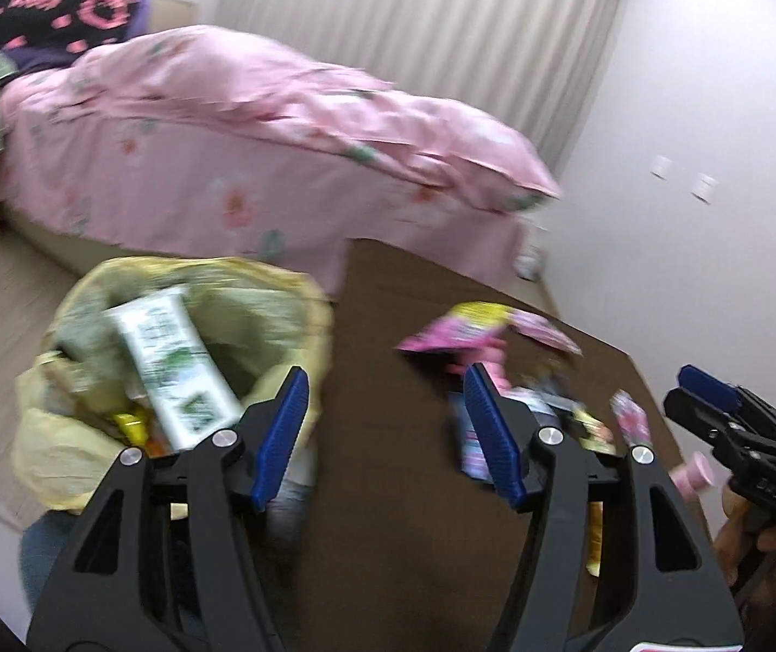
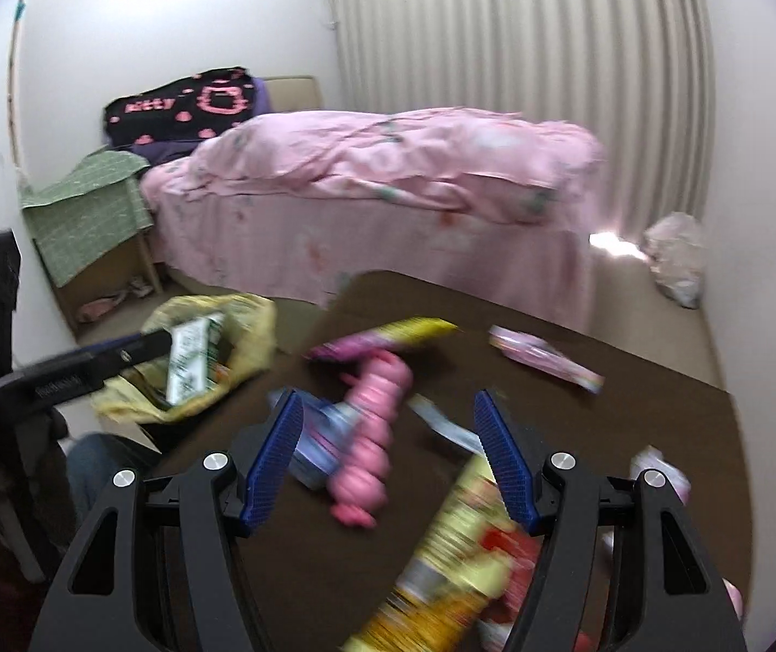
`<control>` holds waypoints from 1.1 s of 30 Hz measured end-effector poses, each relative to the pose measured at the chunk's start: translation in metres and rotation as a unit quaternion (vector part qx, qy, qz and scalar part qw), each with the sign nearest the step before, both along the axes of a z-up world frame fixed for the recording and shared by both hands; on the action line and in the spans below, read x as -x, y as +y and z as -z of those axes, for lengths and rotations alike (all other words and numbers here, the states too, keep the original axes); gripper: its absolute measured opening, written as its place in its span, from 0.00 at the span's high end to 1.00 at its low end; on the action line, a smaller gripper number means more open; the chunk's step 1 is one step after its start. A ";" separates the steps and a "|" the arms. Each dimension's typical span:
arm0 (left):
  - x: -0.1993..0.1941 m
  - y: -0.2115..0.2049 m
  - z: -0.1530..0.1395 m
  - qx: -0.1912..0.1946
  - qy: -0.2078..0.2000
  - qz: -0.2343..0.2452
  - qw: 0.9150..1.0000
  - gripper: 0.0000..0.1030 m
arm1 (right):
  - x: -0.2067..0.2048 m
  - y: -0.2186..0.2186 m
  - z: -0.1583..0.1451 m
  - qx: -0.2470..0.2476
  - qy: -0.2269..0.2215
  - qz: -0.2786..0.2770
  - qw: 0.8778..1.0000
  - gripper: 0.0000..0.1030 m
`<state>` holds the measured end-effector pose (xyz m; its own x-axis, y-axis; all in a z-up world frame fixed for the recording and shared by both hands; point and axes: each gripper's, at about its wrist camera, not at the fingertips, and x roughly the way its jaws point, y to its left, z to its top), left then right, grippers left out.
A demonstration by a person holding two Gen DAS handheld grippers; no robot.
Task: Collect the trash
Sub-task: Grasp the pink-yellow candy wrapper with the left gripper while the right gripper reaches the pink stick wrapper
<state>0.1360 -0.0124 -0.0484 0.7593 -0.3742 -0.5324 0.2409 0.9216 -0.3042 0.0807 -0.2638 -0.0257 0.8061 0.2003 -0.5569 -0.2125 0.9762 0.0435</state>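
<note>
1. The right gripper [image 2: 388,456] hangs over the brown table [image 2: 632,407], jaws wide apart with nothing pinched; the left gripper [image 1: 382,434], near the table's left edge, is likewise apart and empty.
2. Nearest below the right jaws lies a yellow-and-red wrapper [image 2: 458,543]: likely light, crinkly and slippery, best pinched flat across a free edge.
3. Just beyond is a pink ribbed toy-like piece [image 2: 371,434], seemingly firmer; a grip across its narrow middle looks safest.
4. Farther off lie a pink-and-yellow packet [image 2: 382,339] and a pink wrapper [image 2: 545,356], both probably thin film that slides easily.
5. At the table's left edge sits the yellow trash bag [image 1: 170,358], soft-walled and open, already holding a white carton [image 1: 170,364].
</note>
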 end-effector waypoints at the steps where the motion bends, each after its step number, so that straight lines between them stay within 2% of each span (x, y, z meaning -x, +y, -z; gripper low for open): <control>1: 0.000 -0.008 -0.002 -0.002 -0.006 0.015 1.000 0.45 | 0.007 -0.011 0.002 0.000 0.001 0.011 1.000 0.40; 4: -0.008 -0.038 -0.007 -0.017 -0.033 0.075 0.996 0.45 | 0.021 -0.037 0.006 0.005 0.004 0.039 0.999 0.40; 6: -0.022 -0.053 -0.007 -0.028 -0.035 0.109 0.993 0.45 | 0.026 -0.051 0.008 0.010 0.006 0.055 0.998 0.40; 9: -0.057 -0.069 -0.004 -0.045 -0.023 0.120 0.991 0.45 | 0.025 -0.064 0.008 0.020 0.005 0.069 0.997 0.41; 13: -0.118 -0.080 0.016 -0.057 0.049 0.119 0.990 0.45 | 0.013 -0.070 0.009 0.027 0.009 0.070 0.997 0.41; 16: -0.151 -0.082 0.046 -0.059 0.119 0.129 0.983 0.45 | -0.005 -0.070 0.012 0.041 0.015 0.070 0.997 0.41; 18: -0.161 -0.081 0.061 -0.051 0.147 0.135 0.979 0.48 | -0.019 -0.071 0.013 0.043 0.020 0.060 0.997 0.41; 19: -0.161 -0.079 0.062 -0.050 0.147 0.134 0.979 0.61 | -0.029 -0.073 0.013 0.038 0.025 0.048 0.998 0.41; 22: -0.152 -0.076 0.060 -0.039 0.136 0.130 0.981 0.73 | -0.061 -0.076 0.011 0.016 0.041 0.017 0.999 0.40; 27: -0.123 -0.078 0.048 -0.046 0.107 0.131 0.985 0.77 | -0.135 -0.076 0.022 0.001 0.086 0.006 0.996 0.41; 30: -0.099 -0.069 0.034 -0.032 0.100 0.130 0.986 0.77 | -0.178 -0.080 0.038 -0.003 0.126 0.016 0.992 0.40; 33: -0.072 -0.059 0.026 -0.005 0.103 0.138 0.985 0.75 | -0.211 -0.089 0.054 -0.031 0.169 0.030 0.985 0.41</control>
<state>0.2077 -0.0713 -0.0740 0.5047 -0.5443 -0.6701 0.4163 0.8334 -0.3634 0.2913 -0.3531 -0.0800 0.5876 0.2011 -0.7838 -0.1181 0.9796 0.1628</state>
